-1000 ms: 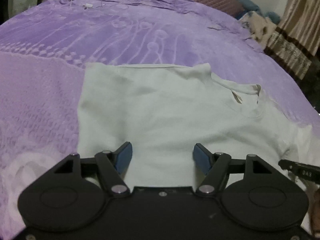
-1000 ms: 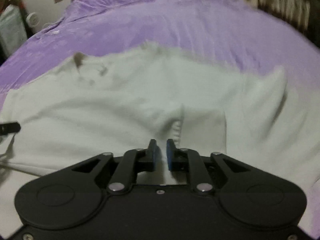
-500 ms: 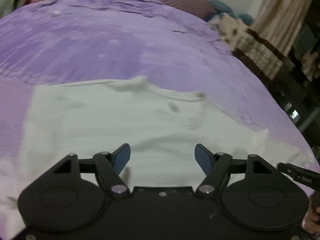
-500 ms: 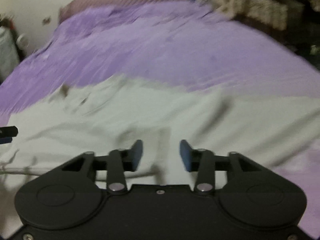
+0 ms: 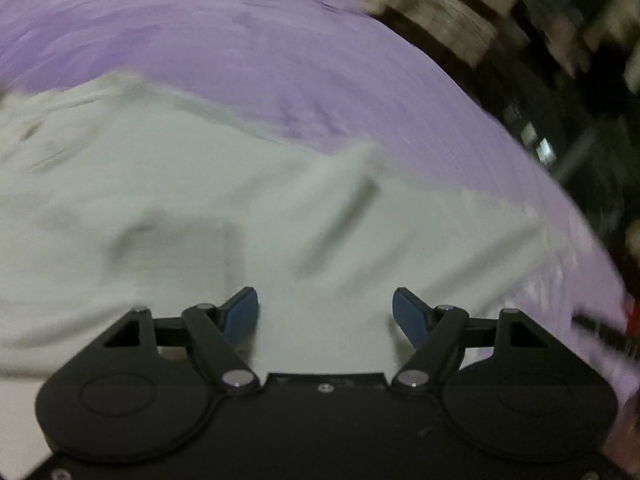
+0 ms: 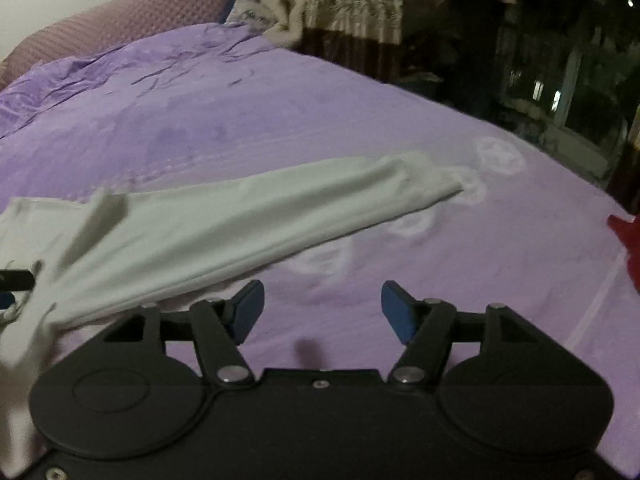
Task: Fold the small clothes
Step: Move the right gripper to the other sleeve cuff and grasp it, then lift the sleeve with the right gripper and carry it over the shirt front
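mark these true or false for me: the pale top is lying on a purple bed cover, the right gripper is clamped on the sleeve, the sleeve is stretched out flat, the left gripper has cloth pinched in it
1. The pale top lies on a purple bed cover. True.
2. The right gripper is clamped on the sleeve. False: its jaws are opening, nothing between them.
3. The sleeve lies stretched out flat. True.
4. The left gripper pinches cloth. False: its jaws are opening, apart above the top.
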Action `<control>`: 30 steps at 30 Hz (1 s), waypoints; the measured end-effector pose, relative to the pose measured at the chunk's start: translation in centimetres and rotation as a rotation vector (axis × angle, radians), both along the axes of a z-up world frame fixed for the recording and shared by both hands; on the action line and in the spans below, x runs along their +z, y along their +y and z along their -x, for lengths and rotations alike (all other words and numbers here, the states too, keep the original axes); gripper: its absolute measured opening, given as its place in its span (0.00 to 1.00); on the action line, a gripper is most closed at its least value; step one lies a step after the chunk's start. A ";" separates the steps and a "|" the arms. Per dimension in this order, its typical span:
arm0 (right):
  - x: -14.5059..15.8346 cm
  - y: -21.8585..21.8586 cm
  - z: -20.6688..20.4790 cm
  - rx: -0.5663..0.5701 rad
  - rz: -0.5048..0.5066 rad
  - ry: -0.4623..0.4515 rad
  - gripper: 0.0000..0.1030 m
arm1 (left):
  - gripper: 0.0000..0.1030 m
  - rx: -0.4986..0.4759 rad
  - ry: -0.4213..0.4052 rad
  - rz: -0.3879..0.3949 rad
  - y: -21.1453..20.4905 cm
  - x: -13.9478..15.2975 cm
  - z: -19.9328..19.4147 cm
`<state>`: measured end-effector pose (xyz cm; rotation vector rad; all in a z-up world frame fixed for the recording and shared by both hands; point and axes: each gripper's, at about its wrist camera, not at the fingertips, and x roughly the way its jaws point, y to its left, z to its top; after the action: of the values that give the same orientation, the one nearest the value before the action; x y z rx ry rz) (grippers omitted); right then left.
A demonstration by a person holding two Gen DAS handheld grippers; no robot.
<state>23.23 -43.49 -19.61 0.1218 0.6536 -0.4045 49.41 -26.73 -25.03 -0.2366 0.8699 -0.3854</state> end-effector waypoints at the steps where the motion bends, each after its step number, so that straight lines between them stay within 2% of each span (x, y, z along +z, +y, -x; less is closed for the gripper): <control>1: -0.2 -1.3 -0.1 -0.004 -0.038 -0.009 0.61 | 0.73 -0.033 -0.013 -0.037 -1.1 -0.2 0.0; 3: -0.7 -4.1 -0.7 -0.033 -0.160 -0.052 0.61 | 0.73 -0.044 -0.060 -0.123 -2.7 -0.4 0.4; 4: -1.0 -5.8 -1.3 -0.052 -0.228 -0.078 0.61 | 0.74 -0.048 -0.076 -0.142 -3.1 -0.5 0.4; 7: -2.3 -10.1 -3.6 -0.139 -0.376 -0.109 0.61 | 0.75 -0.054 -0.099 -0.152 -3.2 -0.7 0.2; 8: -3.1 -10.9 -4.5 -0.178 -0.402 -0.103 0.60 | 0.75 -0.069 -0.114 -0.157 -3.3 -0.6 0.2; 10: -3.9 -12.6 -6.0 -0.237 -0.436 -0.098 0.51 | 0.75 -0.098 -0.138 -0.175 -3.1 -0.8 0.6; 13: -4.5 -14.3 -8.0 -0.263 -0.477 -0.124 0.49 | 0.76 -0.108 -0.151 -0.189 -3.8 -1.3 0.8; 17: -5.8 -18.2 -9.3 -0.432 -0.661 -0.192 0.48 | 0.78 -0.109 -0.159 -0.178 -4.2 -1.8 0.6; 18: -6.0 -18.9 -9.2 -0.466 -0.691 -0.217 0.44 | 0.79 -0.108 -0.162 -0.175 -4.2 -2.0 0.6; 19: -6.0 -19.5 -9.2 -0.502 -0.714 -0.239 0.24 | 0.79 -0.107 -0.166 -0.175 -4.2 -2.1 0.7; 20: -6.0 -20.2 -9.2 -0.550 -0.722 -0.253 0.05 | 0.79 -0.104 -0.168 -0.175 -4.3 -2.2 0.7; 21: -6.0 -20.6 -9.0 -0.575 -0.723 -0.250 0.03 | 0.80 -0.102 -0.170 -0.176 -4.4 -2.2 0.7; 23: -5.8 -20.9 -8.7 -0.554 -0.756 -0.258 0.02 | 0.80 -0.095 -0.165 -0.176 -4.5 -2.1 0.6; 27: -3.6 -19.5 -7.3 -0.492 -0.618 -0.267 0.02 | 0.81 -0.094 -0.151 -0.155 -4.3 -1.9 0.3; 30: -2.1 -20.0 -5.8 -0.509 -0.633 -0.332 0.02 | 0.81 -0.101 -0.136 -0.118 -3.6 -1.6 0.2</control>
<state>29.06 -63.48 -21.66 0.9524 0.3945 -0.6368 49.16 -30.38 -26.60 -0.0568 0.7691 -0.4373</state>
